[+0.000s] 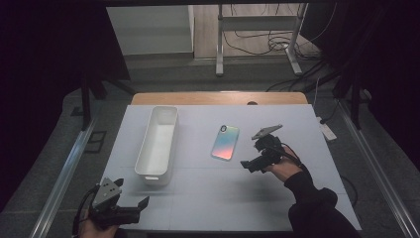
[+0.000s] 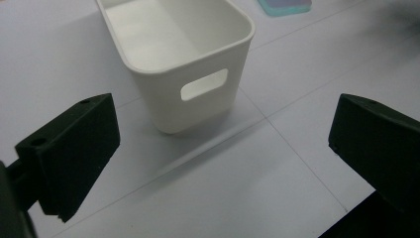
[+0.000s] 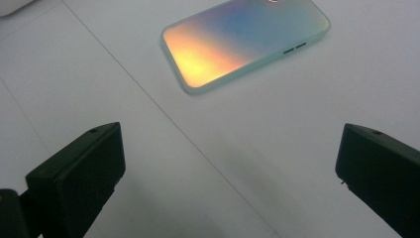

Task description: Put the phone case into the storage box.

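A phone in an iridescent pastel case [image 1: 226, 142] lies flat, back up, near the middle of the white table; in the right gripper view the phone [image 3: 246, 41] sits just ahead of the jaws. My right gripper [image 1: 249, 165] hovers open a little to its right and nearer, holding nothing. A long white bin [image 1: 158, 144] with a handle slot stands empty at centre left, and its near end [image 2: 187, 64] faces the left gripper. My left gripper [image 1: 137, 202] is open at the table's near left corner, a short way from the bin, with nothing between its jaws.
The white table top [image 1: 277, 198] has bare room in front and to the right. Beyond its far wooden edge [image 1: 218, 97] are a metal stand's legs [image 1: 219, 49] and loose cables [image 1: 262, 42] on the floor. Dark curtains hang on both sides.
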Action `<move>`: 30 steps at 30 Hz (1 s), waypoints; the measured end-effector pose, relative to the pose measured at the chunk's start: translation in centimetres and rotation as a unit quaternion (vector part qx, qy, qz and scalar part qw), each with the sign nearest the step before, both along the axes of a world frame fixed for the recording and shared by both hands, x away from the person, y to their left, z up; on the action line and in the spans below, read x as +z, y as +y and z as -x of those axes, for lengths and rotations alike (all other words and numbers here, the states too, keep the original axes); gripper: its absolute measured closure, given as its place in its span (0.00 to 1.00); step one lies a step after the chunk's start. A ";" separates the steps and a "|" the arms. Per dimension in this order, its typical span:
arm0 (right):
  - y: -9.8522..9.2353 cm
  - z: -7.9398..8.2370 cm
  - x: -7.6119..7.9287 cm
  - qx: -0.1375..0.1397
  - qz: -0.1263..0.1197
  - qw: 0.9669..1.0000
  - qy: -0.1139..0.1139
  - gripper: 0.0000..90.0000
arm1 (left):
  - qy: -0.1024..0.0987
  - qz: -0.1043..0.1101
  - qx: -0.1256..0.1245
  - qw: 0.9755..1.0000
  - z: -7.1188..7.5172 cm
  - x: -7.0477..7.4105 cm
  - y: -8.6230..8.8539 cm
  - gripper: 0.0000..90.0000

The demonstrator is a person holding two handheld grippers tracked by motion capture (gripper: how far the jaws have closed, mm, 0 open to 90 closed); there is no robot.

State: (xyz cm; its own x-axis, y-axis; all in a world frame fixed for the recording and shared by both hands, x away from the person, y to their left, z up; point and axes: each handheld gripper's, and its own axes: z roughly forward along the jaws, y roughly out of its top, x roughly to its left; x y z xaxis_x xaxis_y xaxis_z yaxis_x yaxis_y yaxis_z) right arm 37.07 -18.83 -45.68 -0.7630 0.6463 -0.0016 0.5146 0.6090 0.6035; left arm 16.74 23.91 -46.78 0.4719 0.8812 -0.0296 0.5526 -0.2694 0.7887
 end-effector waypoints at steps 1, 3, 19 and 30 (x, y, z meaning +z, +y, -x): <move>0.0 0.0 0.0 0.000 0.000 1.000 0.000 0.00 | 0.000 0.000 0.000 1.000 0.0 0.0 0.0 0.00; 0.5 -0.4 0.0 0.003 0.000 1.000 0.002 0.00 | 0.000 0.001 0.000 1.000 0.0 0.0 0.0 0.00; 3.2 -2.5 -0.5 0.018 -0.002 1.000 0.016 0.00 | 0.001 0.002 -0.002 1.000 0.0 0.0 0.0 0.00; 5.0 -3.8 -0.8 0.034 0.008 0.999 0.024 0.00 | 0.003 0.000 -0.004 1.000 -0.1 0.0 0.1 0.00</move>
